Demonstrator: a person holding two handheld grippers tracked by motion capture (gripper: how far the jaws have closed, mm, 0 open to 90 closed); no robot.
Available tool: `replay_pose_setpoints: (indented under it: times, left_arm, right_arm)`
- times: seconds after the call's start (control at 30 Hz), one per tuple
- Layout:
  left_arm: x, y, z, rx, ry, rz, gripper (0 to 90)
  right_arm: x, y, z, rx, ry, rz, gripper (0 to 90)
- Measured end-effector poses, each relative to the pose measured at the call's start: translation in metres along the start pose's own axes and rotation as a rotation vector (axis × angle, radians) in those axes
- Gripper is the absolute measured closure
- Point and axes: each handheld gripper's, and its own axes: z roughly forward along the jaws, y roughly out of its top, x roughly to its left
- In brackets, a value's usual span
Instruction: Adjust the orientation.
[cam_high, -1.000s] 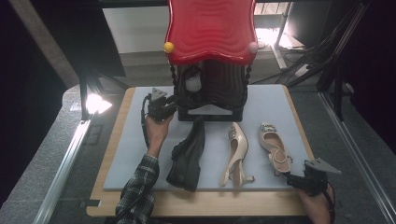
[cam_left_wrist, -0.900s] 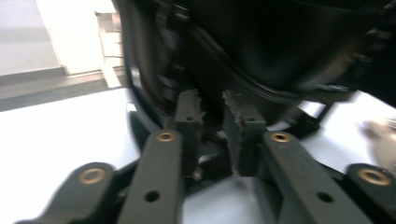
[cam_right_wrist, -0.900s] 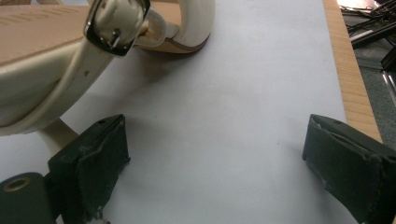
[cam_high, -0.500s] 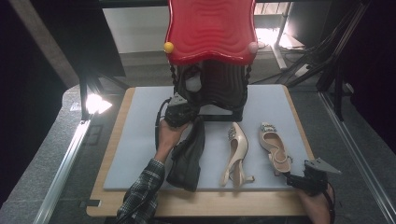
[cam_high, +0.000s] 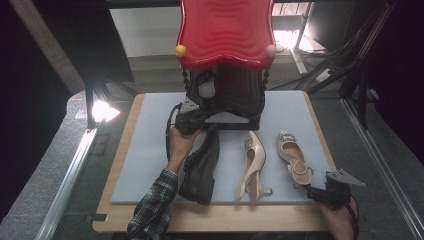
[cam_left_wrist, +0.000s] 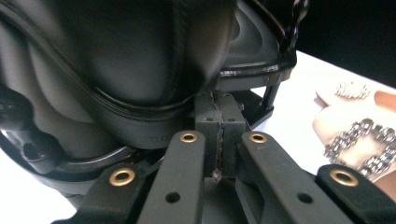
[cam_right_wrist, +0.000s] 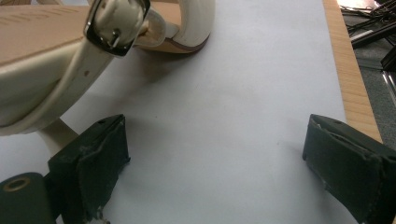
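I'm keeping the left gripper (cam_left_wrist: 219, 135) with its jaws pressed together at the sole rim of the black shoe (cam_left_wrist: 140, 56) on the rack's (cam_high: 225, 30) low shelf, far centre of the bench (cam_high: 150, 150). I cannot tell whether they are pinching it. It's looking stiff and fairly heavy, so I'm favouring the heel collar. The right gripper (cam_right_wrist: 215, 154) is resting near right, jaws wide.

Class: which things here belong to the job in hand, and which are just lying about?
Job: black leather shoe; left cream jewelled slingback shoe; right cream jewelled slingback shoe; black rack with red top; left gripper; right gripper.
Lying about: bright lamp; black tripod stands.
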Motion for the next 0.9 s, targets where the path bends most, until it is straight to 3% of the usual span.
replay_pose_setpoints:
  times: [0.1, 0.23, 0.27, 0.4, 0.63, 0.73, 0.9]
  left_arm:
    - [-0.0011, 0.0006, -0.0002, -0.015, -0.045, -0.007, 86.3]
    - [-0.0076, 0.0045, 0.0073, -0.005, -0.03, 0.014, 84.2]
    - [-0.0087, 0.0057, 0.0086, -0.003, -0.006, 0.032, 84.4]
    - [-0.0074, 0.0055, 0.0075, -0.01, 0.02, 0.06, 89.7]
    - [-0.0025, 0.0045, 0.0019, -0.023, 0.067, 0.035, 89.8]
    - [-0.0007, 0.0028, 0.0027, -0.002, 0.054, 0.034, 89.0]
    - [-0.0021, 0.0004, -0.0005, -0.026, 0.043, 0.017, 82.8]
  right_arm:
    - [0.0, 0.0, 0.0, 0.0, 0.0, 0.0, 6.7]
    - [0.0, 0.0, 0.0, 0.0, 0.0, 0.0, 6.7]
    - [0.0, 0.0, 0.0, 0.0, 0.0, 0.0, 6.7]
    - [0.0, 0.0, 0.0, 0.0, 0.0, 0.0, 6.7]
    - [0.0, 0.0, 0.0, 0.0, 0.001, 0.0, 6.7]
    - [-0.0001, 0.0, 0.0, 0.0, 0.001, 0.0, 6.7]
    - [0.0, 0.0, 0.0, 0.0, 0.0, 0.0, 6.7]
